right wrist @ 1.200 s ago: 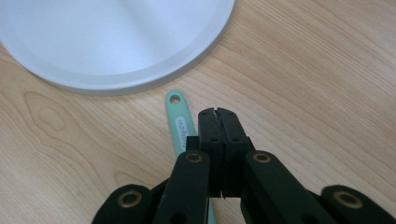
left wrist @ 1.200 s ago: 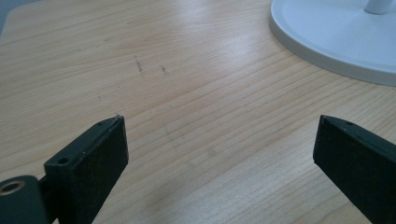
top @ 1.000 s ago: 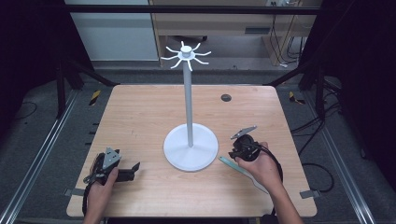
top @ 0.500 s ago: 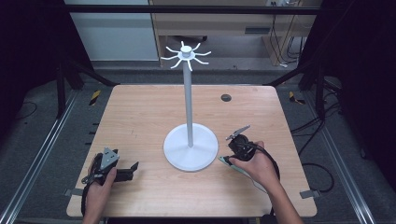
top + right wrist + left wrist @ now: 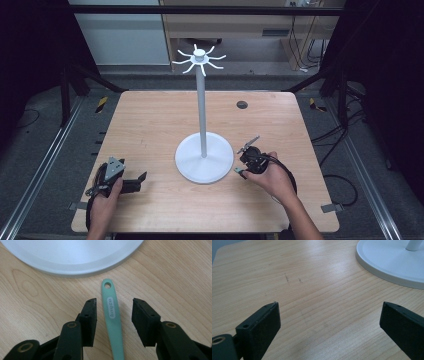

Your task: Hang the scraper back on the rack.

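Right gripper (image 5: 114, 308): jaws apart, one on each side of the green handle, neither touching it — nothing gripped.
Green handle (image 5: 113, 317): flat on the table, a hanging hole at its tip, the tip just short of the white base's rim; in the high view its end (image 5: 239, 171) peeks out beside the right hand (image 5: 272, 176).
White base (image 5: 204, 157): round disc mid-table, carrying a tall white pole (image 5: 201, 107) topped with a ring of hooks (image 5: 199, 59); in the right gripper view its edge (image 5: 72, 270) curves across the top.
Left gripper (image 5: 140, 178): low at the near left, held by the left hand (image 5: 106, 200); in its own view the jaws stand wide apart over bare wood — holding nothing.
Table (image 5: 150, 120): pale wood, bare on the far half apart from a small dark round spot (image 5: 242, 105) near the far right; open room left of the base and along the near edge between the hands.
Table edges: rounded corners, metal rails (image 5: 45, 165) running along both sides beyond them.
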